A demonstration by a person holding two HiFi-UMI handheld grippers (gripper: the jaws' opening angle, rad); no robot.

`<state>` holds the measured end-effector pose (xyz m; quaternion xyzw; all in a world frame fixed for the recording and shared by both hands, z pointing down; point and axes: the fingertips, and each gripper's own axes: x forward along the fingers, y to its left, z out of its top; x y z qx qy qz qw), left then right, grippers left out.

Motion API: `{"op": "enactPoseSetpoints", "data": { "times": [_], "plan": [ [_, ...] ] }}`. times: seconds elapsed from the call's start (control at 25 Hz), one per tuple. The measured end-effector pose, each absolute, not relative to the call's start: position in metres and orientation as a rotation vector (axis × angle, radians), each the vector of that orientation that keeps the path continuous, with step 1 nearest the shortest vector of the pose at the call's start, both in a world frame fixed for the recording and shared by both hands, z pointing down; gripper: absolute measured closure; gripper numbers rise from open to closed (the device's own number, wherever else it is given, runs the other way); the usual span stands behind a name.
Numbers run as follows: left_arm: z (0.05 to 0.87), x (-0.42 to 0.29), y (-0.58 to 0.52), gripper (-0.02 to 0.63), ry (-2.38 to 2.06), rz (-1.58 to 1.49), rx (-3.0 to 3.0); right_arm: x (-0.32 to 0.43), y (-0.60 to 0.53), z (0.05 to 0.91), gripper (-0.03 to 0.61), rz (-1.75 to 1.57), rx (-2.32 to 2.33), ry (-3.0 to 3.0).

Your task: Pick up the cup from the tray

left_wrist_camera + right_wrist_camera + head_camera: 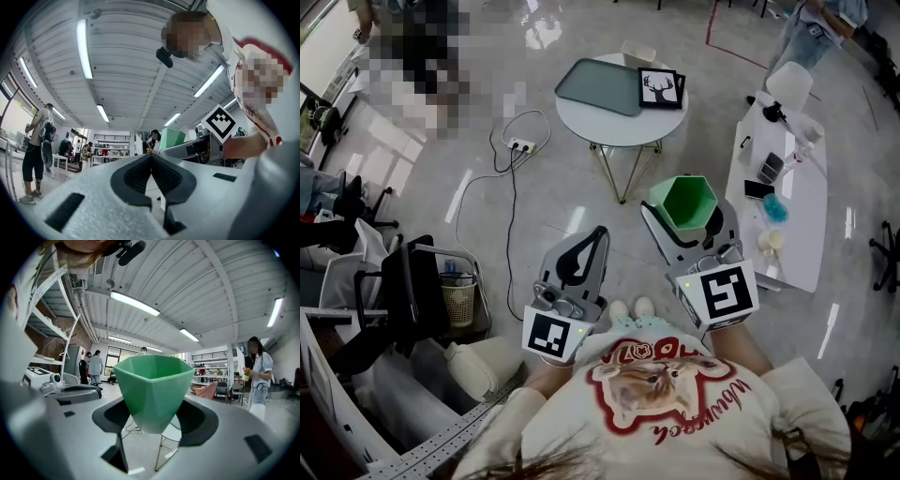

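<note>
A green faceted cup (687, 202) is held upright between the jaws of my right gripper (686, 223), lifted close to my chest and well away from the table. The right gripper view shows the cup (151, 392) filling the middle, pinched at its lower half by my right gripper (152, 420). The grey-green tray (598, 86) lies on the round white table (609, 127) ahead of me, with nothing on it. My left gripper (598, 236) is held to the left of the right one, its jaws pressed together with nothing between them. In its own view the left gripper (151, 158) points out into the room.
A framed deer picture (660, 88) lies on the round table beside the tray. A long white table (802, 202) with small items stands at right. A power strip and cables (519, 146) lie on the floor at left, near a chair (403, 291) and a bin (457, 302).
</note>
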<state>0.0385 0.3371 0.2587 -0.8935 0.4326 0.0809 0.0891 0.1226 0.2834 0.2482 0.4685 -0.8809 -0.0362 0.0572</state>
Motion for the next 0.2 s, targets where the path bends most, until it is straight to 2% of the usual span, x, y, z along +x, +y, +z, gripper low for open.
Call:
{"op": "enactPoseSetpoints", "data": {
  "times": [0.2],
  "plan": [
    [0.2583, 0.0349, 0.3383, 0.6, 1.285, 0.242, -2.662, 0.1172, 0.2856, 0.2489, 0.272, -0.118, 1.415, -2.665]
  ]
}}
